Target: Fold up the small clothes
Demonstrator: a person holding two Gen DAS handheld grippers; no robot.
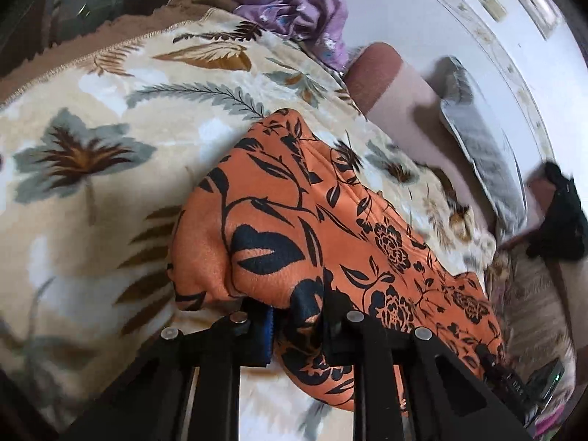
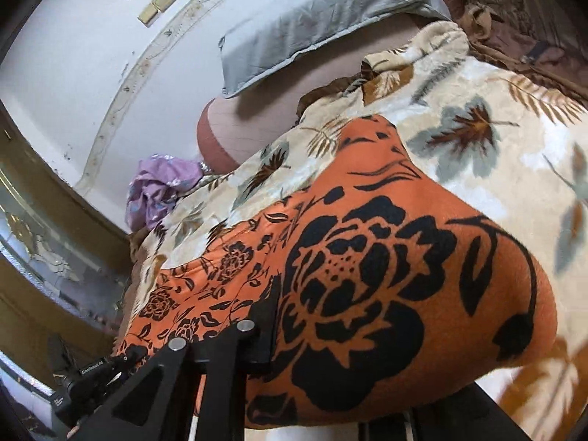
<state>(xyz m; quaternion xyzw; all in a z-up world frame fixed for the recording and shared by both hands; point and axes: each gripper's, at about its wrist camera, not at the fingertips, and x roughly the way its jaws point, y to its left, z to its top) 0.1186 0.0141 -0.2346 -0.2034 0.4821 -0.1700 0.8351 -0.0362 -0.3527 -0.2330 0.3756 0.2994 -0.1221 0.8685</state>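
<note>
A bed [image 2: 257, 84] carries a leaf-print blanket [image 1: 110, 128], an orange floral garment [image 1: 294, 220] on it, a grey pillow [image 2: 312, 25], and purple cloth [image 1: 294, 7] at its edge.

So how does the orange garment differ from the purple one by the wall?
The orange garment has a black floral print; the purple garment is pale with small specks. Orange is held by the left gripper and draped over the right one; purple lies crumpled, untouched. Both sit on the leaf-patterned blanket.

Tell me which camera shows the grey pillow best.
The right wrist view: the grey pillow appears nearly whole and sharp, lying near the wall beyond the leaf-patterned blanket. The left wrist view shows it only edge-on, blurred, at the right.
</note>
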